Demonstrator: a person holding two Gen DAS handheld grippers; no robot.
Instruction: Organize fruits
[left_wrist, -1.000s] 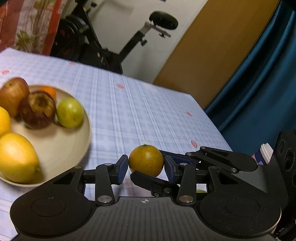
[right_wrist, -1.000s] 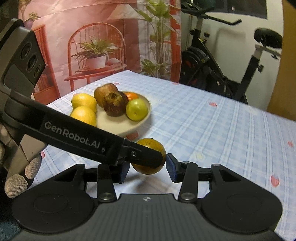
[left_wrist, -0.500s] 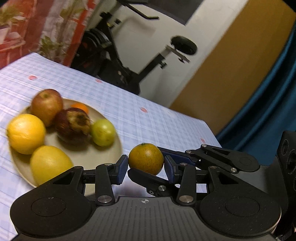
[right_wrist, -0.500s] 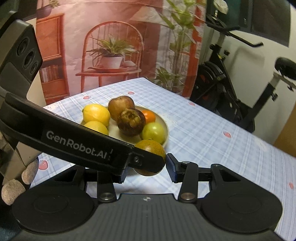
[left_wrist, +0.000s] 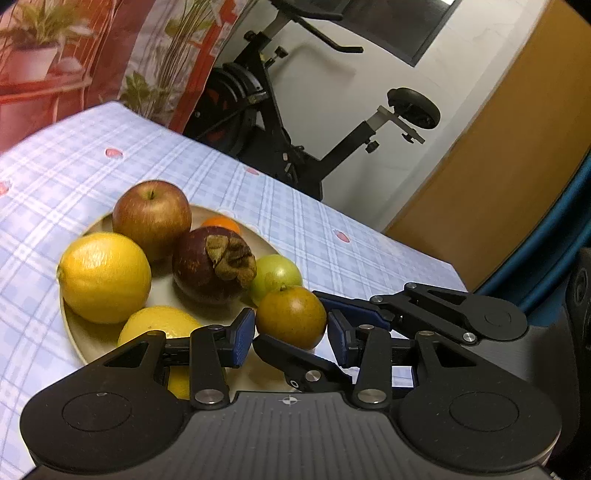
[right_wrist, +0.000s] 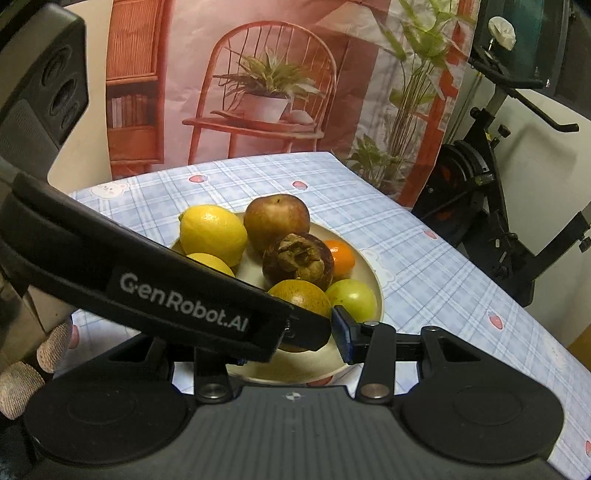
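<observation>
A greenish-orange citrus fruit (left_wrist: 291, 316) sits between the blue pads of both grippers, held over the near edge of a beige plate (left_wrist: 96, 343). My left gripper (left_wrist: 291, 332) closes on it; its pads touch the fruit's sides. My right gripper (right_wrist: 295, 332) crosses it and closes on the same fruit (right_wrist: 301, 295); its left finger is hidden behind the left gripper's body. The plate (right_wrist: 373, 273) holds two lemons (left_wrist: 105, 277), an apple (left_wrist: 151, 218), a dark mangosteen (left_wrist: 214, 267), a green fruit (left_wrist: 277, 275) and a small orange (left_wrist: 221, 223).
The plate sits on a blue checked tablecloth (left_wrist: 362, 251). An exercise bike (left_wrist: 295, 122) stands beyond the table's far edge. A printed backdrop with a chair and plant (right_wrist: 266, 92) hangs behind the table. A gloved hand (right_wrist: 33, 365) holds the left gripper.
Both grippers have carried the citrus fruit from above the bare tablecloth to over the plate's near edge, beside the green fruit. The grip looks unchanged.
</observation>
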